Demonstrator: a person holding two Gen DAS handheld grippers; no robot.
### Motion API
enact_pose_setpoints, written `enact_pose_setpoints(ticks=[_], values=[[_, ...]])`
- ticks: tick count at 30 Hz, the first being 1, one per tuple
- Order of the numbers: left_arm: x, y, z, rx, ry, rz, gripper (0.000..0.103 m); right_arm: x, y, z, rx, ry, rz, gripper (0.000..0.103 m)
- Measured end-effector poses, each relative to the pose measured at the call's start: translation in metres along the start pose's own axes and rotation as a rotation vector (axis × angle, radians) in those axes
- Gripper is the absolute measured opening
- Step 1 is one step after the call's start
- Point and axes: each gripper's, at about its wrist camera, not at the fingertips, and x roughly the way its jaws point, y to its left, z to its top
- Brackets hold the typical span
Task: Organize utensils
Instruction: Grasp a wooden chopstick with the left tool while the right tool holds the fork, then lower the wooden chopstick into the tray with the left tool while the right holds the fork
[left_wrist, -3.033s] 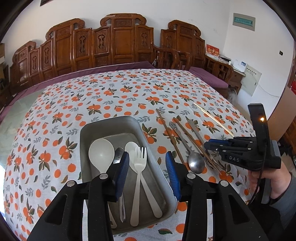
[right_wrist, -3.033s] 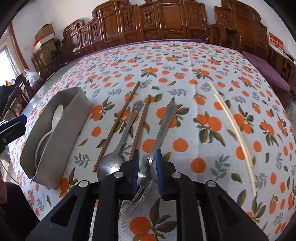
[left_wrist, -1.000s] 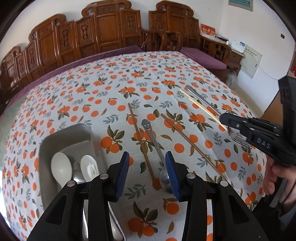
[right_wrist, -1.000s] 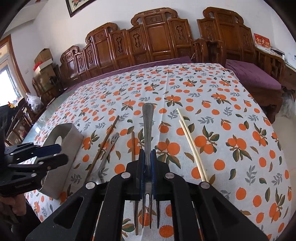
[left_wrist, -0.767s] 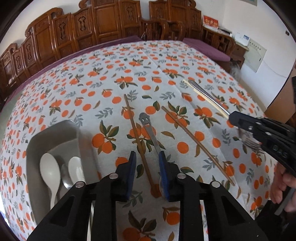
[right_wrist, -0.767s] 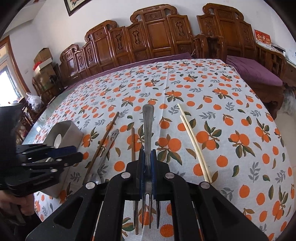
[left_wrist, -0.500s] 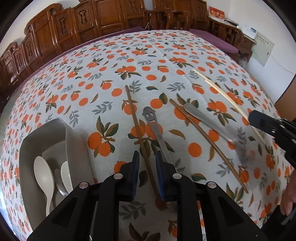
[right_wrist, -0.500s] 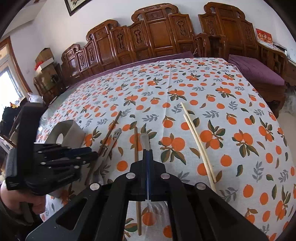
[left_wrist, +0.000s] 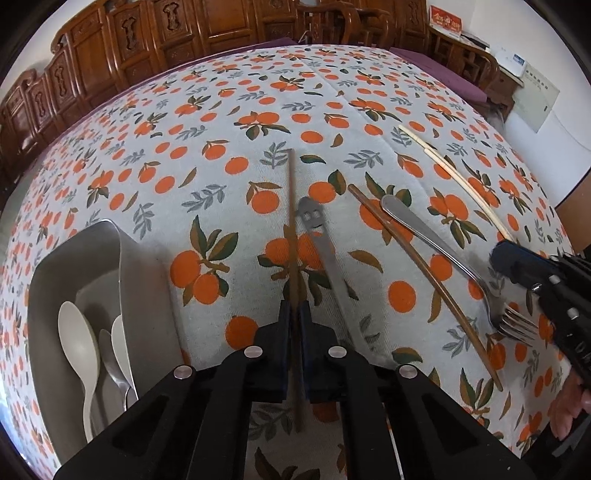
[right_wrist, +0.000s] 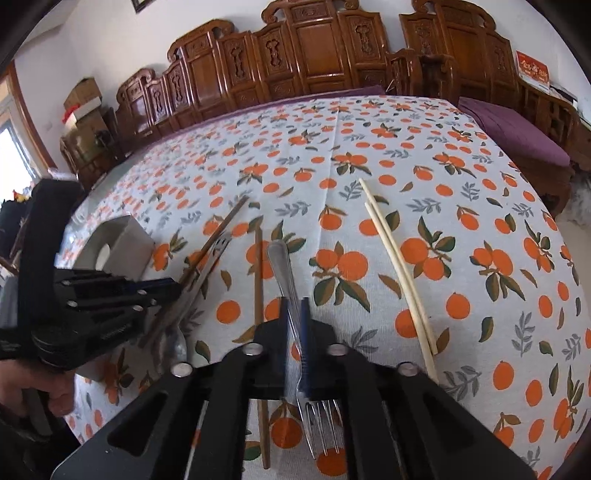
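Covering the table, orange-print cloth (left_wrist: 258, 92), carved wooden chairs (right_wrist: 314, 48) behind

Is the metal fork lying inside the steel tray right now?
No, the metal fork is clamped in the right tool above the tablecloth, well away from the steel tray.

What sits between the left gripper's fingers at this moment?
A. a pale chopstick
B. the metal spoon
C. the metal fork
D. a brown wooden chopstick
D: the left gripper has closed on the brown wooden chopstick; the metal fork is in the right gripper.
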Motion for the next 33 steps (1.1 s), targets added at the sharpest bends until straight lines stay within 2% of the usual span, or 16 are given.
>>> enact_pose_setpoints(ticks=[2, 6, 14, 16, 21, 33], values=[[-0.003, 0.002, -0.003, 0.0, -0.004, -0.004, 0.004, 0.003, 0.002, -0.002, -0.009, 0.011, -0.001, 0.025], [-0.015, 0.007, -0.008, -0.006, -0.028, -0.018, 0.004, 0.01, 0.004, -0.004, -0.019, 0.04, -0.002, 0.025], [-0.045, 0.006, -0.016, 0.019, -0.085, -0.028, 0.004, 0.022, 0.01, -0.009, -0.082, 0.082, -0.067, 0.024], [-0.05, 0.005, -0.016, 0.027, -0.093, -0.028, 0.004, 0.024, 0.012, -0.01, -0.099, 0.079, -0.084, 0.015], [-0.063, 0.004, -0.018, 0.036, -0.115, -0.027, 0.004, 0.024, 0.013, -0.009, -0.103, 0.079, -0.08, 0.008], [-0.09, 0.016, -0.028, 0.037, -0.157, -0.007, 0.004, 0.02, 0.013, -0.008, -0.074, 0.074, -0.05, 0.008]])
